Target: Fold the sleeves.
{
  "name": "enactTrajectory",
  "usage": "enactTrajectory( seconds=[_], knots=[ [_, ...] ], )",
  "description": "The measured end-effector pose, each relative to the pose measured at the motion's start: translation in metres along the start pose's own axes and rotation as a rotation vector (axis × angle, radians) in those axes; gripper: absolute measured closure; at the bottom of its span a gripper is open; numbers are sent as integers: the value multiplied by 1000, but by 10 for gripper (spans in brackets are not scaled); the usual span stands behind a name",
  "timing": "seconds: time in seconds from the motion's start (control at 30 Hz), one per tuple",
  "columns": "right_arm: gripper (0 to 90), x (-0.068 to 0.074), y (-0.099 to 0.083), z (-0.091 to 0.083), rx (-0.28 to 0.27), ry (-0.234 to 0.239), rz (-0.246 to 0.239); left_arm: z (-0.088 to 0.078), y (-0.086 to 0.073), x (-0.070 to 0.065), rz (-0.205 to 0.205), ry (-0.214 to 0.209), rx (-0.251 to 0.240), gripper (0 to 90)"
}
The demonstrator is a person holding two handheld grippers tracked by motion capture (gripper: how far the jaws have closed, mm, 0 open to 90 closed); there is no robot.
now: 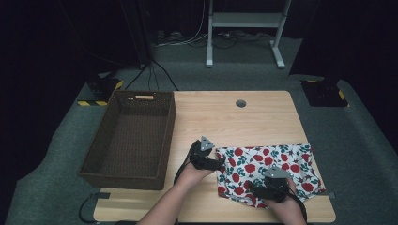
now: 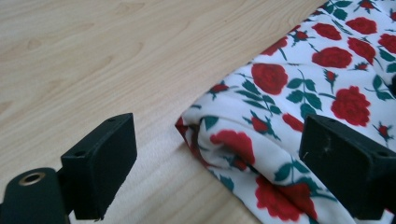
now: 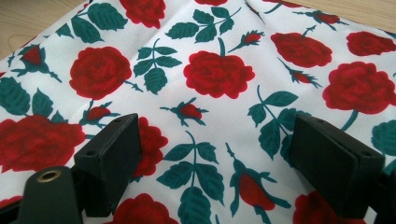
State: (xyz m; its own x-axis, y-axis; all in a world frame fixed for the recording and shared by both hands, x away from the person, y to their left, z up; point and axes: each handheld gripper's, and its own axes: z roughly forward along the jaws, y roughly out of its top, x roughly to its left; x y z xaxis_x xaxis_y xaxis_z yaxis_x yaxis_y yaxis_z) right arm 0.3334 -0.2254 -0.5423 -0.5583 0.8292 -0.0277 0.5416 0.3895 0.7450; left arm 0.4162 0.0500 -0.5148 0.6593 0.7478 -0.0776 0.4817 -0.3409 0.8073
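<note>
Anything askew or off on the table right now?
Nothing damaged or spilled. The folded rose-print cloth lies slightly skewed to the table edge, and its left corner is bunched where layers bulge, seen between the open left gripper jaws. The right gripper is open over the cloth. The wicker basket holds nothing.

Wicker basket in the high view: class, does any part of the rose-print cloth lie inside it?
No. The wicker basket stands bare at the table's left, while the rose-print cloth lies folded on the wood to its right.

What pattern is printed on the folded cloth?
Red roses with green leaves on the folded white cloth, clearest in the right gripper view.
</note>
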Motion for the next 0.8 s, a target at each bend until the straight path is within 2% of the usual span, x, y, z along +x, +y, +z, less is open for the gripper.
enactTrajectory(
  seconds=[0.1, 0.13, 0.27, 0.37, 0.53, 0.67, 0.8],
  knots=[
    [165, 0, 0, 0, 0, 1, 0, 6, 4, 2, -16, 10, 5, 170],
    [165, 0, 0, 0, 0, 1, -1, 9, 6, 3, -18, 16, 6, 148],
    [165, 0, 0, 0, 0, 1, -1, 15, 8, 5, -11, 30, 7, 275],
    [165, 0, 0, 0, 0, 1, -1, 19, 7, 5, 8, 33, 28, 354],
    [165, 0, 0, 0, 0, 1, -1, 25, -1, 4, -12, 46, 60, 357],
    [165, 0, 0, 0, 0, 0, 0, 30, -5, 2, -5, 52, 86, 353],
    [165, 0, 0, 0, 0, 0, 0, 31, -7, 1, -11, 56, 81, 358]
  ],
)
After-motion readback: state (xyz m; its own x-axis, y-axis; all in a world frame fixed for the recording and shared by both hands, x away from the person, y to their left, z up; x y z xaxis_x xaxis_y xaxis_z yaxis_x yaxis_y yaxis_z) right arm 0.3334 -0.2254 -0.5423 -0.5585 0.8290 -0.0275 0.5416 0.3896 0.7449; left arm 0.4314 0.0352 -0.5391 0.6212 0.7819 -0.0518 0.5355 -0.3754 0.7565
